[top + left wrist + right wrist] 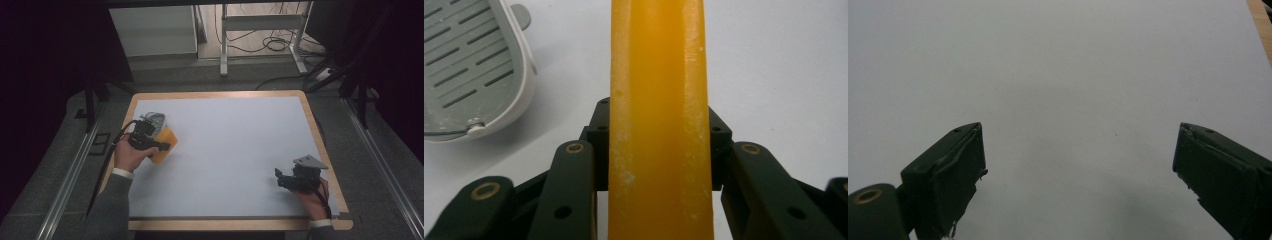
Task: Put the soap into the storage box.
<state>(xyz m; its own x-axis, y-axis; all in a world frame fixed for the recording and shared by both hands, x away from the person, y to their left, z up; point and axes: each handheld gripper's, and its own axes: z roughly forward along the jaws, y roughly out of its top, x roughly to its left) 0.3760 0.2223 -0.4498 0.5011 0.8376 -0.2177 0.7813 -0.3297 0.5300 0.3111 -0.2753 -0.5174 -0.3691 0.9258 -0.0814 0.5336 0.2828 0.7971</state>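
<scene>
One orange bar [659,120] pinched by left hand-held gripper [659,150]; right hand-held gripper [1078,165] spread.

Room around my counter [225,150] dim, corners near black; white top evenly lit from above. Soft shadow under my right tongs [1078,175]. Yellow bar [659,120] in left tongs close, slightly soft, faint sheen.
</scene>
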